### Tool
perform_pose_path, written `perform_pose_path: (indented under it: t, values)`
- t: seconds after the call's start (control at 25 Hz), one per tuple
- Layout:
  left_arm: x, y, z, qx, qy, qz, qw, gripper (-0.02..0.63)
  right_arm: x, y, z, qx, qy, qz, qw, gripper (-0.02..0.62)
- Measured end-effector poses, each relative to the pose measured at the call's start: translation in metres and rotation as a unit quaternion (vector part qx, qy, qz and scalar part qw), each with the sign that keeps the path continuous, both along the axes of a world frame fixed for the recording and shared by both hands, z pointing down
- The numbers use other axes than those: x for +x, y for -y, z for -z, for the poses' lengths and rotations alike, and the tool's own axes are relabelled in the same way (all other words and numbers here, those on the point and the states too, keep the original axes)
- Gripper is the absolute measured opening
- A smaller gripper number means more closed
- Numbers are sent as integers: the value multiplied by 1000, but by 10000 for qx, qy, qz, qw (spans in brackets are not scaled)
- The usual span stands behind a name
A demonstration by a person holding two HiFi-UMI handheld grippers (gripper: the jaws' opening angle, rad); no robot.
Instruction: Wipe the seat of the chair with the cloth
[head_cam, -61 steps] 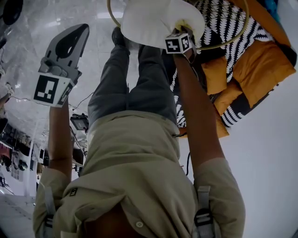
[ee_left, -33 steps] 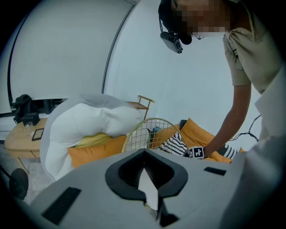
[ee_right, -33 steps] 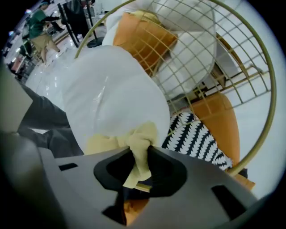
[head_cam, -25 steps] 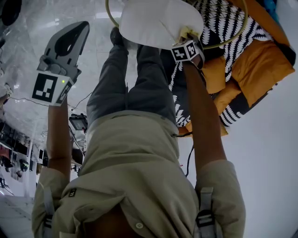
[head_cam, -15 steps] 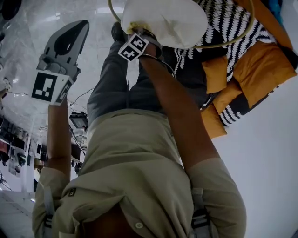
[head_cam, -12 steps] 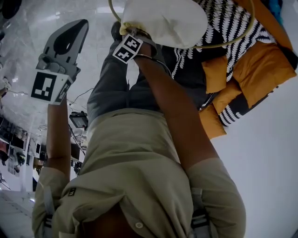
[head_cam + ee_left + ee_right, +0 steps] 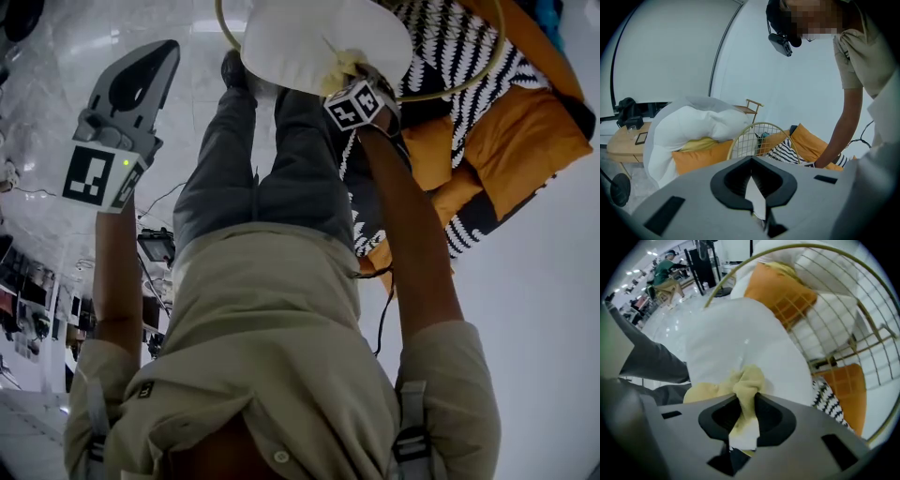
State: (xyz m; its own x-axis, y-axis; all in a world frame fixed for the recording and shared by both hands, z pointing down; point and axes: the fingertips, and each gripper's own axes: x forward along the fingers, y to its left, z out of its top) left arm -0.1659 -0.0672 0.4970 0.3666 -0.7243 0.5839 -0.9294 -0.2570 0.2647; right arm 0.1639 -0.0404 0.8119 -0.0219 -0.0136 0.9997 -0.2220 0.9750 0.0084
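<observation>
The right gripper (image 7: 746, 404) is clamped on a bunched yellow cloth (image 7: 749, 378) that lies against the chair's white seat (image 7: 740, 329) near its rim. The left gripper (image 7: 752, 164) hangs well apart over the glossy floor (image 7: 192, 42), its 2 jaws together and empty.

Setting: a large open indoor hall with a staged lounge corner.

Indicators:
- Head view, 11 o'clock: glossy stone-look floor (image 7: 197, 66). At 2 o'clock: orange cushions (image 7: 525, 141) piled on it.
- Left gripper view, 10 o'clock: plain white curved wall (image 7: 670, 51). At 9 o'clock: wooden table (image 7: 623, 140).
- Right gripper view, 2 o'clock: wire chair (image 7: 862, 291). At 10 o'clock: rows of ceiling lights (image 7: 649, 253) over a seated person (image 7: 663, 266) and black stands (image 7: 701, 263).
</observation>
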Motion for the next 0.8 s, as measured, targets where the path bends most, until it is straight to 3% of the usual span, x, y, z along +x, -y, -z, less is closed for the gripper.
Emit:
perform_pose_path:
  t: [0.16, 0.36, 0.44, 0.56, 0.68, 0.8]
  values:
    - [3, 7, -1, 14, -22, -18, 10000, 17, 75, 58, 19, 650, -373, -649, 9951, 92]
    - [3, 6, -3, -17, 55, -4, 10000, 17, 79, 91, 9, 822, -555, -1148, 9884, 92]
    - [6, 1, -3, -44, 42, 40, 10000, 17, 64, 94, 5, 761, -506, -1273, 9876, 92]
    - [8, -2, -7, -58, -24, 2, 10000, 17, 32, 92, -5, 677, -371, -1838, 9799, 92]
    - [5, 3, -11, -21, -62, 50, 10000, 17, -36, 91, -23, 476, -31, -2254, 9731, 92]
    - [8, -4, -14, -73, -80, 107, 9999, 17, -131, 58, -26, 6, 595, -1668, 9842, 94]
